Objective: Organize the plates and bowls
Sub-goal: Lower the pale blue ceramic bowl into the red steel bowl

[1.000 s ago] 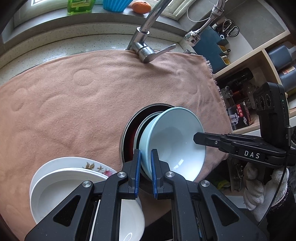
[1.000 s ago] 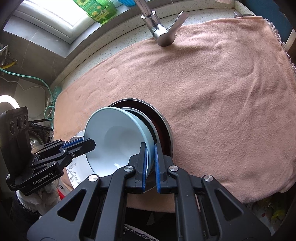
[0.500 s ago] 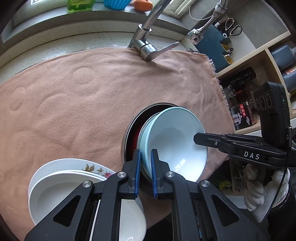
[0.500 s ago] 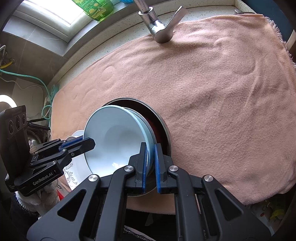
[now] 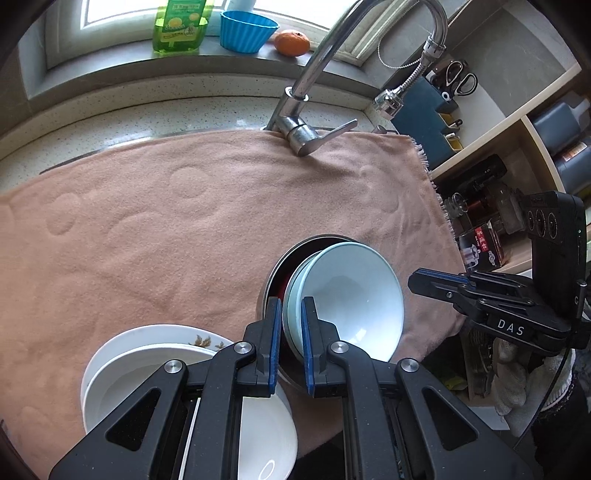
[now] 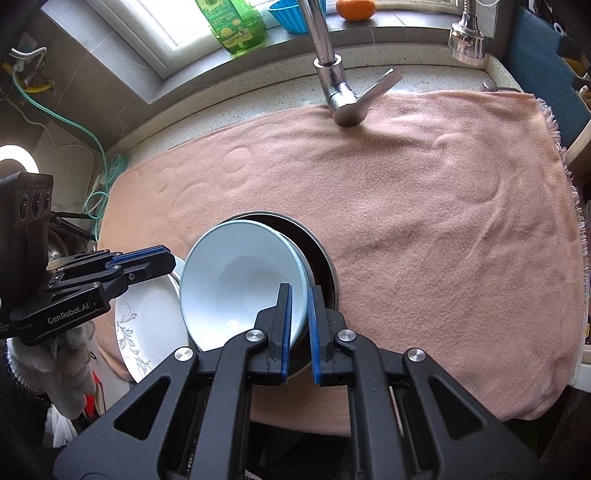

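Left wrist view: both tongs, left tongs and right tongs, clamp the pale-blue bowls.

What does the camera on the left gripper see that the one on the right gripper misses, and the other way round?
Only the left wrist view shows the scissors in a holder and the wooden shelves with jars.

Only the right wrist view shows the green cable and a lit ring light at the left edge.

Both show the pale blue bowls pinched at opposite rims by the left gripper and the right gripper, the steel bowl beneath, the white plates, the pink towel, the tap and the orange.
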